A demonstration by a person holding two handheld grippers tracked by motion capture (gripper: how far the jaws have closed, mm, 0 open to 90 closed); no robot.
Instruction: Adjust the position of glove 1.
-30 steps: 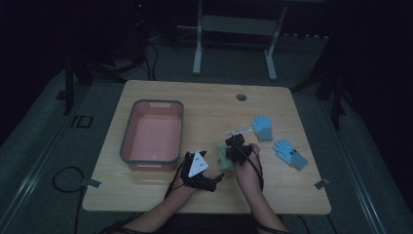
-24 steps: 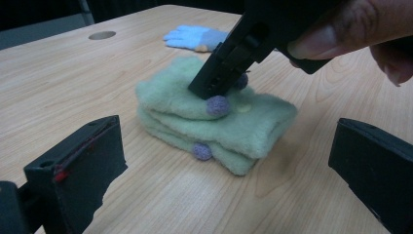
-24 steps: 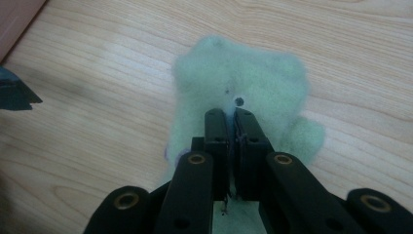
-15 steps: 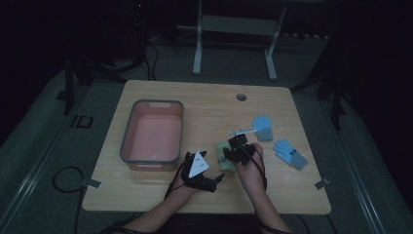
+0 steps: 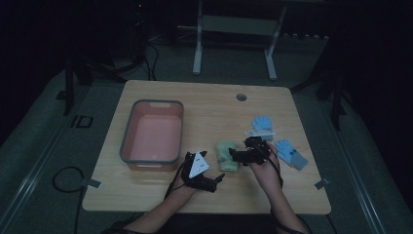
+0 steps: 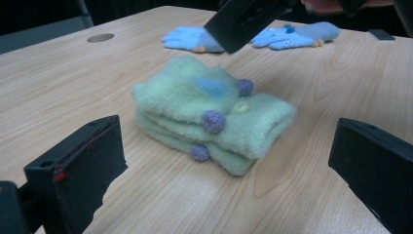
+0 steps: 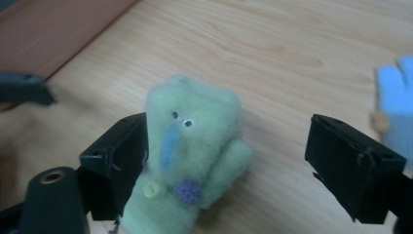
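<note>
So the wooden table took up most of the scene, with a grey-rimmed pink bin sitting on its left half. Over on the right side were two light blue gloves, one farther back and one nearer and more to the right, well apart from the bin. Roughly mid-table, toward the near edge, lay the green gloves, a fuzzy folded pair stacked flat with purple dots and a little yellow button on them.

The left gripper sat just near-left of that green pair, jaws wide apart with nothing between them. The right gripper was right at the pair's right side, jaws also spread; in its own view the left jaw was up against the green fuzz, but it wasn't squeezing anything.
</note>
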